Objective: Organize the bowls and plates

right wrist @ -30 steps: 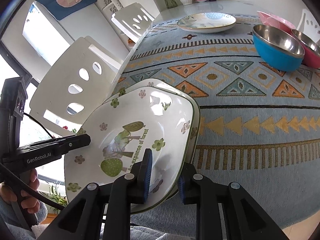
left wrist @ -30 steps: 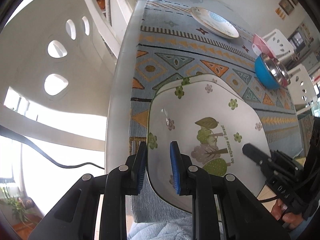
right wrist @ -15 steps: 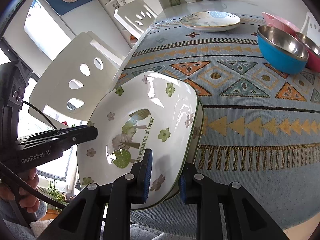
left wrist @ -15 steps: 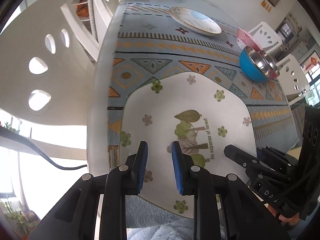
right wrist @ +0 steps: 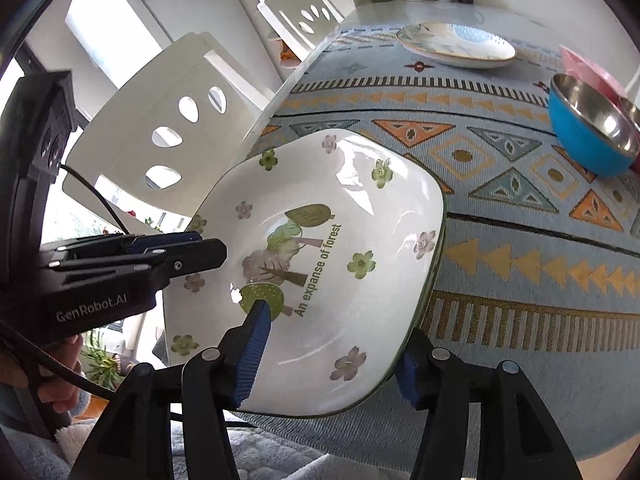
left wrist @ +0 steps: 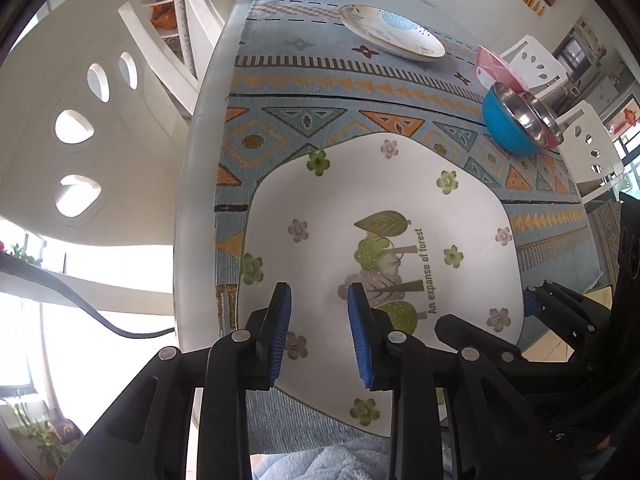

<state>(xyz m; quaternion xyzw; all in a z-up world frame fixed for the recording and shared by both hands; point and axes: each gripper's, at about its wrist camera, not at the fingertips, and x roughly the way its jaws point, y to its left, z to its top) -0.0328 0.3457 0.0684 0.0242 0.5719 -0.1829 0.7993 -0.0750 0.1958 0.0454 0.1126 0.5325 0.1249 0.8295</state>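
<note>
A square white plate [left wrist: 400,200] printed with trees and flowers lies flat at the near left corner of the table. Under its right edge a thin second rim [right wrist: 434,276] shows, from a like plate beneath. My left gripper [left wrist: 318,292] hangs over the plate's left rim, jaws opening, a narrow gap between the blue pads [left wrist: 280,320]; I see no pad pressing. My right gripper [right wrist: 332,340] straddles the plate's [right wrist: 340,240] near rim, its jaws opening wide, both pads off the rim. The left gripper [right wrist: 200,244] shows side-on at the plate's left edge.
A patterned blue cloth [left wrist: 304,120] covers the table. A round plate [right wrist: 456,46] sits at the far end. At the right stand a blue steel-lined bowl [right wrist: 592,128] and a pink bowl [left wrist: 496,68]. White chairs [right wrist: 160,120] stand close along the left edge.
The printed plate, held tilted above the lower one, has come down flat onto it. The right jaws have spread wide off its rim, and the left pads have parted a little.
</note>
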